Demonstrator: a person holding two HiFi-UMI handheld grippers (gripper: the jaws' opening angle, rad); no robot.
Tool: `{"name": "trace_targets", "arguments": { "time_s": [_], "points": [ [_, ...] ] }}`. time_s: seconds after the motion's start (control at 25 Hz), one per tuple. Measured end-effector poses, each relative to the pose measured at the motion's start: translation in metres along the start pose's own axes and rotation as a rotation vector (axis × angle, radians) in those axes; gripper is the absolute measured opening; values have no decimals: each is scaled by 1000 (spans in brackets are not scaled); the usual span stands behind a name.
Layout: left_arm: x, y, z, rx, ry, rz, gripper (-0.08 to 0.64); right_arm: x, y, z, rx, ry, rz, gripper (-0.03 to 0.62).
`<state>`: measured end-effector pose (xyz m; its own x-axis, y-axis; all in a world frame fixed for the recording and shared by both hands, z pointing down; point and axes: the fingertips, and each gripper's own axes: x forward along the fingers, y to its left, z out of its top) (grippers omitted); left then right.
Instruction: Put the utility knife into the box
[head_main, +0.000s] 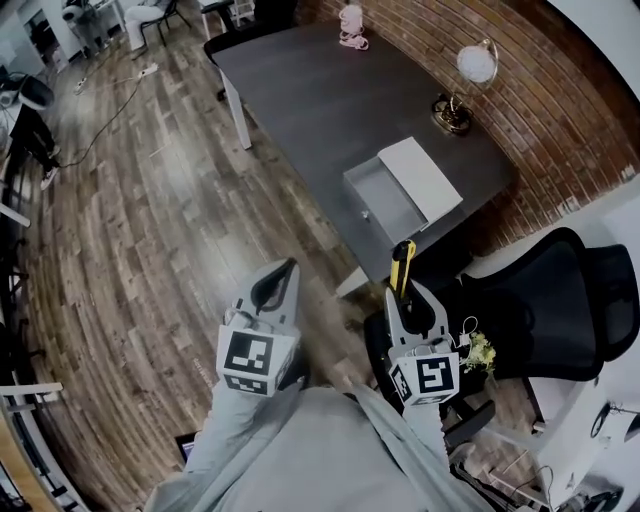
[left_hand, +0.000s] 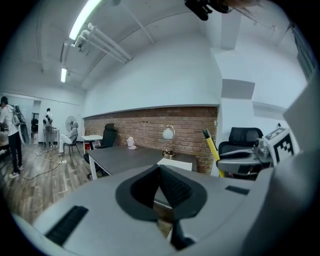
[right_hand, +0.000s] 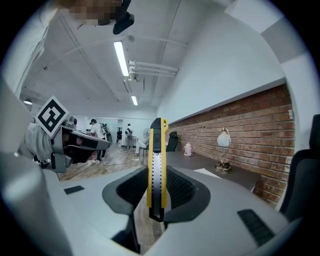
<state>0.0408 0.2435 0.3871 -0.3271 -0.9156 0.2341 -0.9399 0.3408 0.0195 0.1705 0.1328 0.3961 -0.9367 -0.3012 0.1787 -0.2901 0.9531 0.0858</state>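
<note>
- Right gripper (head_main: 406, 298): your jaws are clamped on the knife (right_hand: 157, 170). The grip sits low on its yellow body, and the rest stands upright above the pads (right_hand: 131, 190). This is probably a firm hold for carrying that leaves the long end free to tip into the box.
- Knife, location: in your right gripper, in the air over the floor (head_main: 150, 220) and short of the desk (head_main: 300, 90). It is not yet in the box.
- Box (head_main: 356, 192): grey and open, at the desk's near end, with a white lid (head_main: 424, 178) lying along one side. It was likely left open to take the knife, and it looks empty inside.
- Left gripper (left_hand: 160, 186): jaws pressed together on nothing, held beside the right one. It seems spare for this step.
- Other stock: a globe lamp (head_main: 470, 75) and a pink figure (head_main: 351, 25) stand on the desk, well apart from the box. A black chair (head_main: 560, 290) is at your right.
- Writing: none readable. The cubes (head_main: 248, 358) carry square markers only, and no brand shows on the knife.
</note>
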Motion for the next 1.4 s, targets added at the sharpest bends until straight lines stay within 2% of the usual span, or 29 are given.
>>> {"name": "trace_targets", "arguments": {
  "time_s": [0.36,0.88,1.16,1.4],
  "points": [
    [35,75,9,-1,-14,-10,20,70,6,7,17,19,-32,126],
    [80,122,-7,-30,31,-7,20,125,-24,-4,69,60,-92,126],
    [155,144,15,1,28,-44,20,182,-62,-4,98,53,-125,126],
    [240,144,48,39,24,-120,20,224,-123,4,117,49,-196,126]
  ]
}}
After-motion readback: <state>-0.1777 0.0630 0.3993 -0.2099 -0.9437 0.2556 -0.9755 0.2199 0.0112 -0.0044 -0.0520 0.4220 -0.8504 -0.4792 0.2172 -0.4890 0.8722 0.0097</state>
